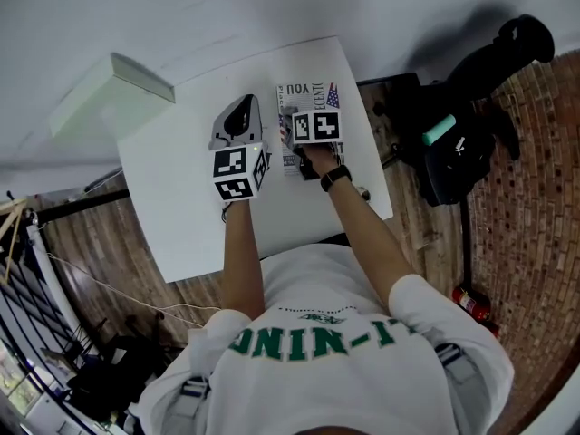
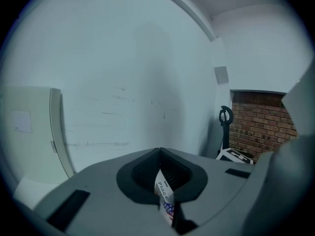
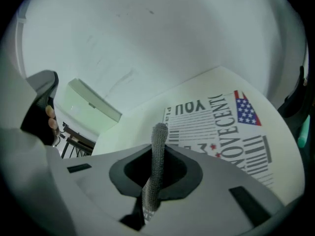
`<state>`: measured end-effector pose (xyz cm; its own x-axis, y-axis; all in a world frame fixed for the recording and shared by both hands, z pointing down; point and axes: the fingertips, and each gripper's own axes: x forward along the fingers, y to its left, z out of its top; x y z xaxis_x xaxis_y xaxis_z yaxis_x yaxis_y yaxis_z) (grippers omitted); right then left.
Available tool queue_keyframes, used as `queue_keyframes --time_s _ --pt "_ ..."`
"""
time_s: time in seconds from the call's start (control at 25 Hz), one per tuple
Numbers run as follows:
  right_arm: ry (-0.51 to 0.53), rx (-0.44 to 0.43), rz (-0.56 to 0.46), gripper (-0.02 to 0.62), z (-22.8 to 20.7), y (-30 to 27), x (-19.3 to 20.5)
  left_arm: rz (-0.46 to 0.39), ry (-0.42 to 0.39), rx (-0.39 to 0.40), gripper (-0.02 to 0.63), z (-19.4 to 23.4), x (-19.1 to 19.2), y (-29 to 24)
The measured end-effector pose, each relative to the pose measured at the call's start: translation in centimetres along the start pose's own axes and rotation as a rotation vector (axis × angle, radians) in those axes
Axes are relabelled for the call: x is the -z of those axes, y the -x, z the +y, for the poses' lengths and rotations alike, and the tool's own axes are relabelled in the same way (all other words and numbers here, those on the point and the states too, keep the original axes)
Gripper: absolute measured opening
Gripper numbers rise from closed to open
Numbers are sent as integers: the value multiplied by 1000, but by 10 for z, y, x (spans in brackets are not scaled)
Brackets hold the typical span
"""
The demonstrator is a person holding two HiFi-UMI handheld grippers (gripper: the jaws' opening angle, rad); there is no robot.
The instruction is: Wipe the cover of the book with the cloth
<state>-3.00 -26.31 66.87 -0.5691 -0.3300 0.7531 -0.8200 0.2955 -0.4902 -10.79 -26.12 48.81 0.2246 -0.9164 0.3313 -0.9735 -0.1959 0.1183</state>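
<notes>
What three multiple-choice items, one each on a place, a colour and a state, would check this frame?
1. Where does the book lie?
A. on the table
B. on the floor
C. on a chair

2. What colour is the cloth?
A. red
B. grey
C. yellow

3. How is the right gripper?
A. open, empty
B. shut on the cloth
C. shut, empty

Answers:
1. A, the book lies flat on the white table in the head view.
2. B, the knit cloth is grey.
3. B, the right gripper view shows the cloth clamped between the jaws.
</notes>
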Motion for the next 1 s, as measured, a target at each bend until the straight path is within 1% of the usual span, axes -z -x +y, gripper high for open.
queue_keyframes --time_s 0.12,0.28,0.44,0.72,0.84,1.0 --pt "25 -1 47 32 16 -18 14 6 -5 -6 12 1 1 3" --pt "31 30 48 32 6 -17 15 11 -11 1 12 -4 2 0" --pt "-14 67 17 32 -31 2 11 14 -8 14 12 -8 5 -6" --pt "-71 199 -42 32 -113 54 4 11 -1 49 12 -26 6 -16" --pt "-98 233 -62 32 -131 66 3 12 4 51 12 -30 7 -16" --pt "-126 263 -78 34 -142 71 3 4 9 36 12 -26 6 -11"
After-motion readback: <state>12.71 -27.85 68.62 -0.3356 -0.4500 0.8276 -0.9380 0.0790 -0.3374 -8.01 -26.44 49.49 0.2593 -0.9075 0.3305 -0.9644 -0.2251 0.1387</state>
